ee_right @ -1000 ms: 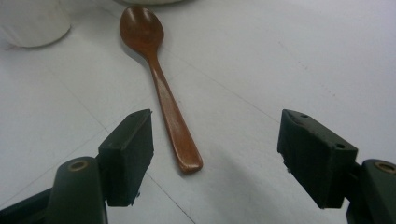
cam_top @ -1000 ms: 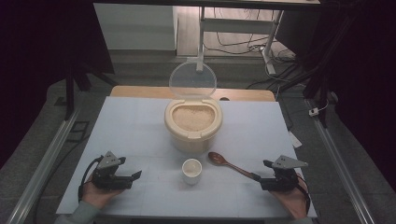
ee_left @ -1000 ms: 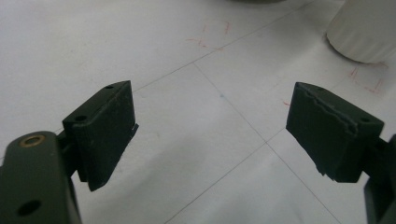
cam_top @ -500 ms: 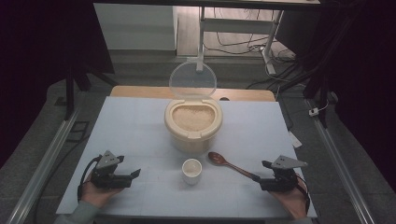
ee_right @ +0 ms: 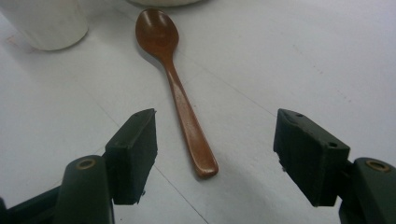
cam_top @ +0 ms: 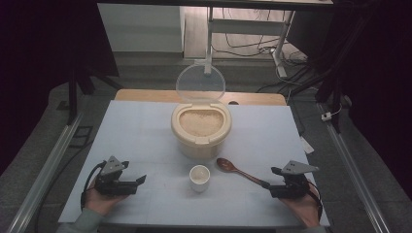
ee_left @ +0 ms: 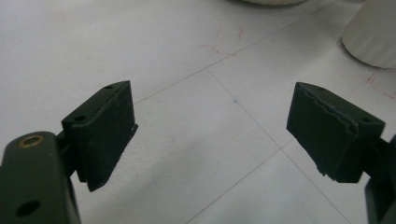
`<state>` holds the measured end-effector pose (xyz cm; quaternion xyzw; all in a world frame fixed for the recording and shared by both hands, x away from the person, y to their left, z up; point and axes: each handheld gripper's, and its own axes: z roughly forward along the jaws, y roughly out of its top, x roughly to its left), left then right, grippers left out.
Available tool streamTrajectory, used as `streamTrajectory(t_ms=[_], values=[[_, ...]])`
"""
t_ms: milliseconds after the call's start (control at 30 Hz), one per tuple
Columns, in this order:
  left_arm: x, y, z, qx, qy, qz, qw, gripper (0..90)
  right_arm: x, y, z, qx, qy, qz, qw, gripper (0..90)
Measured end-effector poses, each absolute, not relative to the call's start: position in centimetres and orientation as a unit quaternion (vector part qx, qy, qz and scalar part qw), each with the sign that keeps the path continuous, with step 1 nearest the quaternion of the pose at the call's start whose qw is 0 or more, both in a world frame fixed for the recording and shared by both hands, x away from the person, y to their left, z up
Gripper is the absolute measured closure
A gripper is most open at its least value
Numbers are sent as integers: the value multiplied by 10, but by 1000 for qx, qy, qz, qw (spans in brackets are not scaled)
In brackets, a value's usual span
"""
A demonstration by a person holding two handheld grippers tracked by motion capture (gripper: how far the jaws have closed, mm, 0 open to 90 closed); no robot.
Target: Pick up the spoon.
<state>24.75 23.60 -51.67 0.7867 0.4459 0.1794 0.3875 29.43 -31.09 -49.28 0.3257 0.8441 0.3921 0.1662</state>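
Observation:
A cream container full of white rice stands mid-table with its clear lid hinged up behind it. In front of it sit a small white cup and a brown wooden spoon, bowl toward the container. My right gripper rests open at the front right. In the right gripper view the spoon lies flat with its handle end between the spread jaws of the right gripper, touching neither. My left gripper lies open at the front left, its jaws holding nothing over bare table.
The pale tabletop has faint grid lines and red marks. The cup stands beyond the left gripper's right jaw, and the cup is left of the spoon bowl in the right gripper view. Metal rails flank the table.

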Motion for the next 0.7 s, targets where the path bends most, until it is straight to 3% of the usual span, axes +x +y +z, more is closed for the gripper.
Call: streamTrajectory(t_ms=[700], values=[[250,236,-519,792,447,166,380,142,323,-265,-463,278,919,258,106,323]])
